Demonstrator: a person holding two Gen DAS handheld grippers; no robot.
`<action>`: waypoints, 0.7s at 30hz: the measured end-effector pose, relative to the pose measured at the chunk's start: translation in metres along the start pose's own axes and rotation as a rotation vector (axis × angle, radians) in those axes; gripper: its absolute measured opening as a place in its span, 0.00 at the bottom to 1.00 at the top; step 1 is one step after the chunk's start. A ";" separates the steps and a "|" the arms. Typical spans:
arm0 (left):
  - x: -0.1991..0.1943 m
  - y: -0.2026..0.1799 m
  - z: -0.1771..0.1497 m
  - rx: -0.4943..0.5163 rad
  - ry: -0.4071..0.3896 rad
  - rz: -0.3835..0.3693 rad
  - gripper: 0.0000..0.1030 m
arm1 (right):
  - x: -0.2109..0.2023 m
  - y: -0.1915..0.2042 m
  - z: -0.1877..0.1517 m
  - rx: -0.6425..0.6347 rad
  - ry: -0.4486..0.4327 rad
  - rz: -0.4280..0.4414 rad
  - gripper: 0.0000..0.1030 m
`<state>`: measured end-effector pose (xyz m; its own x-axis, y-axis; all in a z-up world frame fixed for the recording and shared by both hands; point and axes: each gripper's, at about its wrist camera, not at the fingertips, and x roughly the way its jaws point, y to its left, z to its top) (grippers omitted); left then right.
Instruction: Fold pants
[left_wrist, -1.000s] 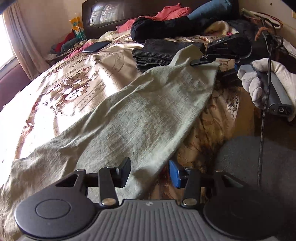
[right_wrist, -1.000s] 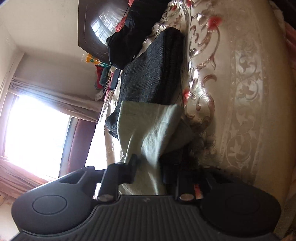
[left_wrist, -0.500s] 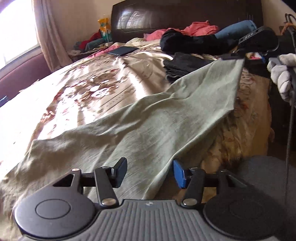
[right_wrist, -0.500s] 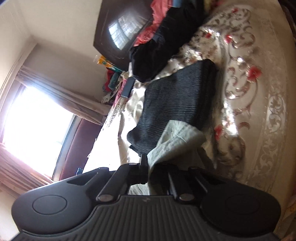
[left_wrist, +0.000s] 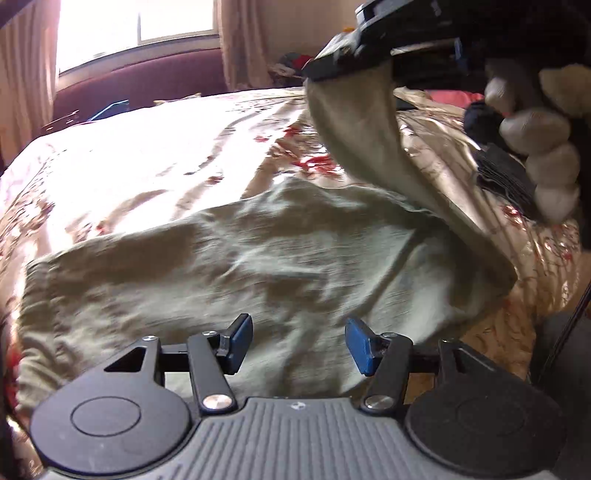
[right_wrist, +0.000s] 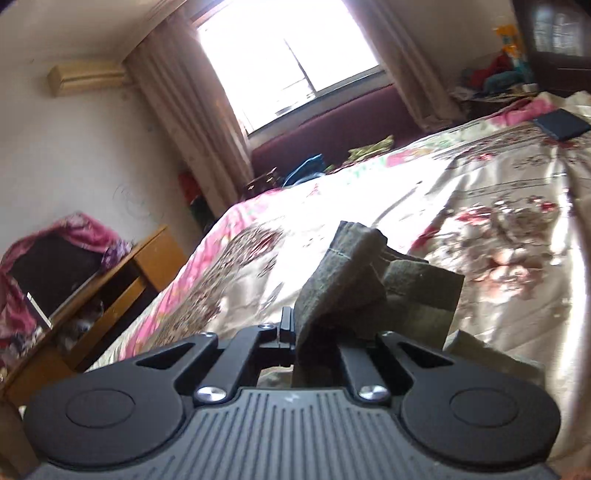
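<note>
Sunlit bed (left_wrist: 155, 155) carries the pants (left_wrist: 221, 266), spread crosswise with their long axis running left to right. Right tongs (right_wrist: 317, 332) pinch one raised end; left tongs (left_wrist: 298, 341), gaping and empty, hover nearest the flat middle.

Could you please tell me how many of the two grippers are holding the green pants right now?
1: the right gripper is shut on the green pants' lifted end; the left gripper is open just above the cloth.
</note>
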<state>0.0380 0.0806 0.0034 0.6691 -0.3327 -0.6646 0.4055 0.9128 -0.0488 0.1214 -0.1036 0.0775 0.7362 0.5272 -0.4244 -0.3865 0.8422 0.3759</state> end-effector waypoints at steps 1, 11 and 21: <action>-0.006 0.009 -0.002 -0.030 -0.008 0.010 0.67 | 0.018 0.017 -0.006 -0.058 0.032 0.009 0.04; -0.045 0.061 -0.035 -0.132 -0.039 0.055 0.67 | 0.104 0.140 -0.104 -0.677 0.255 -0.027 0.06; -0.054 0.083 -0.049 -0.235 -0.087 0.032 0.67 | 0.122 0.162 -0.109 -0.773 0.249 -0.031 0.08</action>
<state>0.0050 0.1860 -0.0015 0.7343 -0.3129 -0.6024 0.2341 0.9497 -0.2079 0.0884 0.1096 -0.0031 0.6427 0.4351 -0.6306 -0.7094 0.6488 -0.2754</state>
